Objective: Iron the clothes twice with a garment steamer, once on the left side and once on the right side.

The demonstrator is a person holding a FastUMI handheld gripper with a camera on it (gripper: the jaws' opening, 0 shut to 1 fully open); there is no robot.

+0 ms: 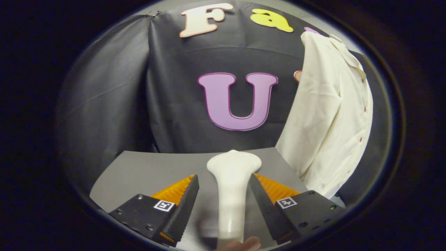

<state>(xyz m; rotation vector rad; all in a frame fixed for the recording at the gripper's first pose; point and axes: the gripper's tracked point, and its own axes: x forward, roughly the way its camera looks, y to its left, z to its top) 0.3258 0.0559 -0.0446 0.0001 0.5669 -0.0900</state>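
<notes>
We see one steamer [232, 188], smooth and glossy, cream-white plastic, standing between the fingers of our gripper [224, 190]. Its handle is a slim rounded column that widens at the top into a flat, flared head with a small bump in the middle. The gripper is spread apart: the right finger [266, 205] lies at the handle's edge, the left finger [183, 205] stands clear of it with grey desk [139, 170] visible in the gap, so nothing is clamped. Both fingers have finely ribbed inner faces (each carries one small square marker on its block). A fingertip [244, 244] of a person shows at the base of the handle.

One shirt [331, 115] hangs beyond the fingers to the right, against the wall [174, 104] of black cloth. It is soft off-white fabric with loose folds, a collar at the top and a row of small dark buttons down its front edge. The desk is matte and plain.
</notes>
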